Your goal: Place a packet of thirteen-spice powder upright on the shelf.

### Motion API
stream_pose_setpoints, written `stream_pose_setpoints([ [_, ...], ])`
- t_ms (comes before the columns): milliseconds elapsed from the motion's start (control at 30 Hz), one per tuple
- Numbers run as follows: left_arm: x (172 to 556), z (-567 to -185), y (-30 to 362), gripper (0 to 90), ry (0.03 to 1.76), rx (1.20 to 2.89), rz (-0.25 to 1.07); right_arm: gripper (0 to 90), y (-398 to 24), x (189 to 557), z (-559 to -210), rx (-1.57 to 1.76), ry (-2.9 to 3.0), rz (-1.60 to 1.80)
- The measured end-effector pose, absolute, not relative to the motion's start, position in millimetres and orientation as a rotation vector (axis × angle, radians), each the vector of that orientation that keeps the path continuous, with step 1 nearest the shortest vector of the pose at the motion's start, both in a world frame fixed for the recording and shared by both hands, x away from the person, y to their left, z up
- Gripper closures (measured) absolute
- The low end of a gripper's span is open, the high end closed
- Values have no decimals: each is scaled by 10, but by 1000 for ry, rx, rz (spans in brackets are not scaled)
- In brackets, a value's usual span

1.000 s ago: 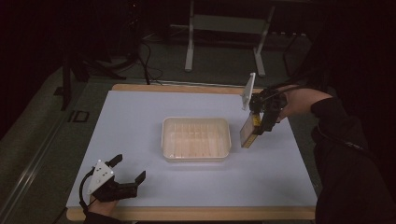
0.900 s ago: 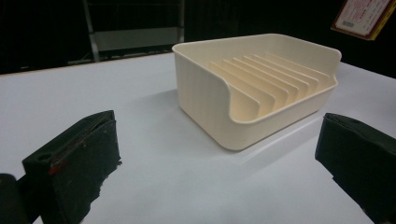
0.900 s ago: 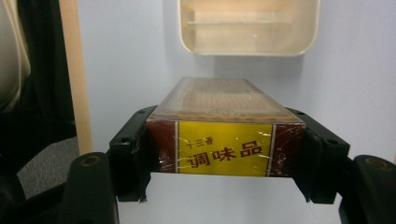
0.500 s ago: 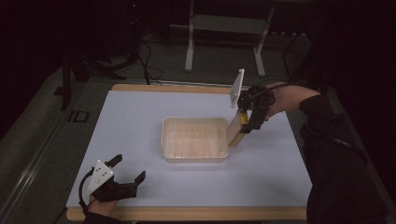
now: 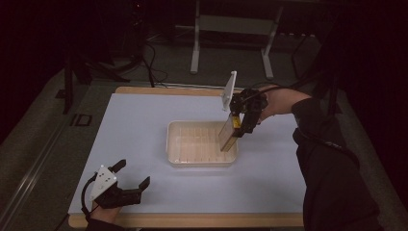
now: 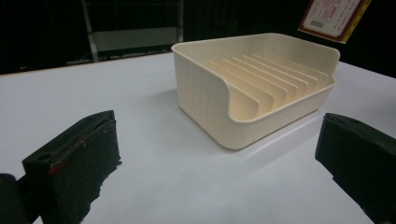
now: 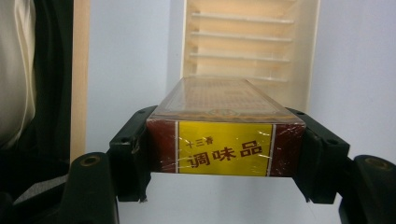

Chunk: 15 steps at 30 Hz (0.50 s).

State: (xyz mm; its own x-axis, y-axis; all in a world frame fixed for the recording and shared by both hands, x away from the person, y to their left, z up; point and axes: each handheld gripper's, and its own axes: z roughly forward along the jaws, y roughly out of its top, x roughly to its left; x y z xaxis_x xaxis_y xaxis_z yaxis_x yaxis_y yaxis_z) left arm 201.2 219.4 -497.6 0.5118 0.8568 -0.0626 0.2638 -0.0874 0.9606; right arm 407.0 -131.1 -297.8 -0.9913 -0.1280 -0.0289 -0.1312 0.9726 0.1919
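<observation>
Ribbed tray [image 5: 202, 143] mid-table [image 5: 144, 125], box [image 5: 228, 134] over its right end, left hand-held gripper [image 5: 129, 175] near front-left corner.

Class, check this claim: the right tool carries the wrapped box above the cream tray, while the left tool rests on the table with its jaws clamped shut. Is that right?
Not quite. The left tool rests on the table with its jaws wide open, nothing between them, as the left gripper view shows. The rest holds: the right tool carries the wrapped box above the cream tray.

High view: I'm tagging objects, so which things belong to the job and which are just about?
In the job: boxed packet, slotted tray, right gripper.
Just about: left gripper, table, metal stand, floor cables.
</observation>
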Motion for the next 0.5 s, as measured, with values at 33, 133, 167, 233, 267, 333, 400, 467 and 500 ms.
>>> stream_pose_setpoints([
  [33,2012,-4976,2196,0,975,1626,656,317,-1288,4073,-2984,-201,3105,307],
  [133,2010,-4976,2200,0,974,1627,655,317,-1222,4080,-3003,-214,3108,318],
  [167,2009,-4976,2201,0,974,1628,656,317,-1201,4080,-3009,-221,3104,322],
  [233,2009,-4975,2202,0,973,1625,654,317,-1160,4082,-3021,-228,3103,337],
  [267,2008,-4975,2202,0,972,1623,654,317,-1138,4086,-3026,-235,3099,343],
  [333,2006,-4974,2202,0,972,1622,654,317,-1095,4093,-3039,-239,3102,349],
  [400,2004,-4973,2206,0,970,1624,654,317,-1054,4101,-3056,-249,3100,357],
  [467,2002,-4972,2209,0,970,1624,653,317,-1018,4109,-3073,-250,3100,367],
  [500,2002,-4973,2209,0,970,1624,653,317,-1002,4114,-3080,-252,3102,368],
])
